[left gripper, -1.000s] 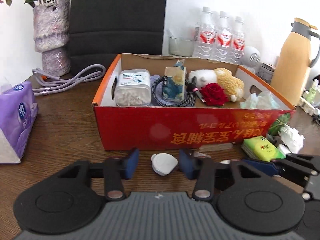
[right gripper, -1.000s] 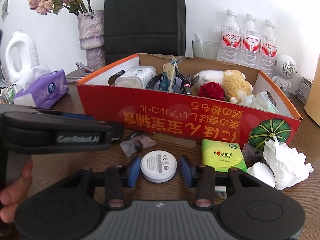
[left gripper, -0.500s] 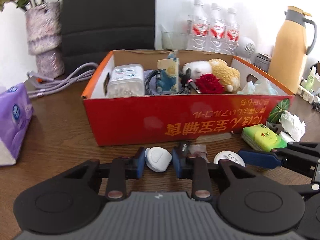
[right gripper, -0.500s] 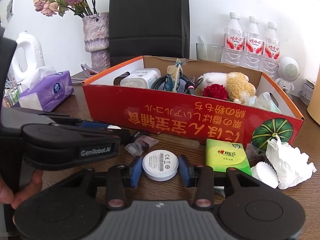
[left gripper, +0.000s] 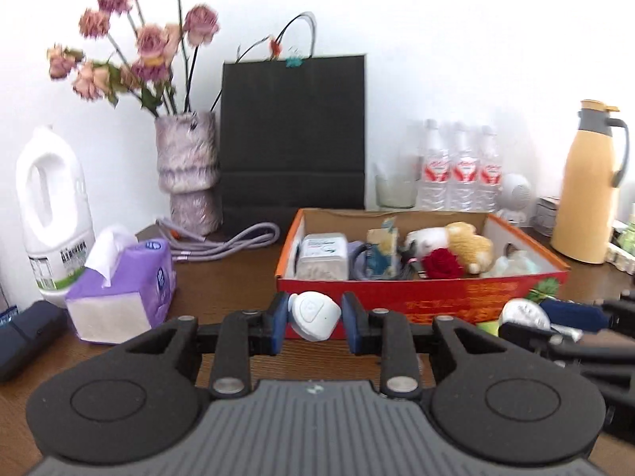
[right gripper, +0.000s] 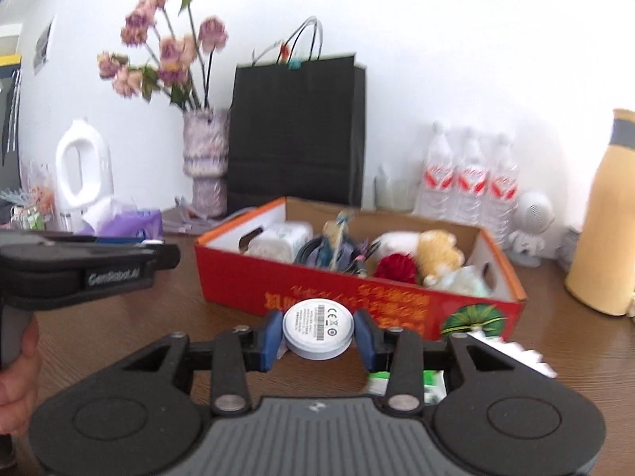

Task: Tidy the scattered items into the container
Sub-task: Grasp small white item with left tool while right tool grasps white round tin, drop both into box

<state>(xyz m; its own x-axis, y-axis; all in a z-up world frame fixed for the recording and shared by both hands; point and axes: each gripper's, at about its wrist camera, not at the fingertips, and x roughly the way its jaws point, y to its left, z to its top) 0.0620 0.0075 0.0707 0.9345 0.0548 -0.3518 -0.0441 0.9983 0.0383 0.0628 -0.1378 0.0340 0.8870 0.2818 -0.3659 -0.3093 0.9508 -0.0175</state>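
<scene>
- My left gripper (left gripper: 311,320) is squeezing a small white rounded case (left gripper: 314,315) between its two blue pads.
- The white case is up off the brown table (left gripper: 222,281), just in front of the near red wall of the box (left gripper: 456,291).
- My right gripper (right gripper: 318,335) is squeezing a flat white round disc (right gripper: 317,327) between its blue pads.
- The disc has small grey writing on top. It is lifted too, and sits in front of the near side of the box.
- The red box is open at the top. Inside I see a white tub (left gripper: 322,256) on the left, a red rose (left gripper: 440,262) in the middle and a yellow and white soft toy (left gripper: 456,242) behind the rose.
- A green packet (right gripper: 430,381) still lies on the table under my right gripper, and a white crumpled tissue (right gripper: 512,351) lies near it on the right.
- A purple tissue pack (left gripper: 127,285) sits on the left side of the table.
- Far back by the wall stand a vase of pink flowers (left gripper: 188,170), a black bag (left gripper: 293,135), three water bottles (left gripper: 460,168) and a yellow jug (left gripper: 589,182).
- My hand (right gripper: 18,377) shows at the left edge, holding the left gripper's handle.
</scene>
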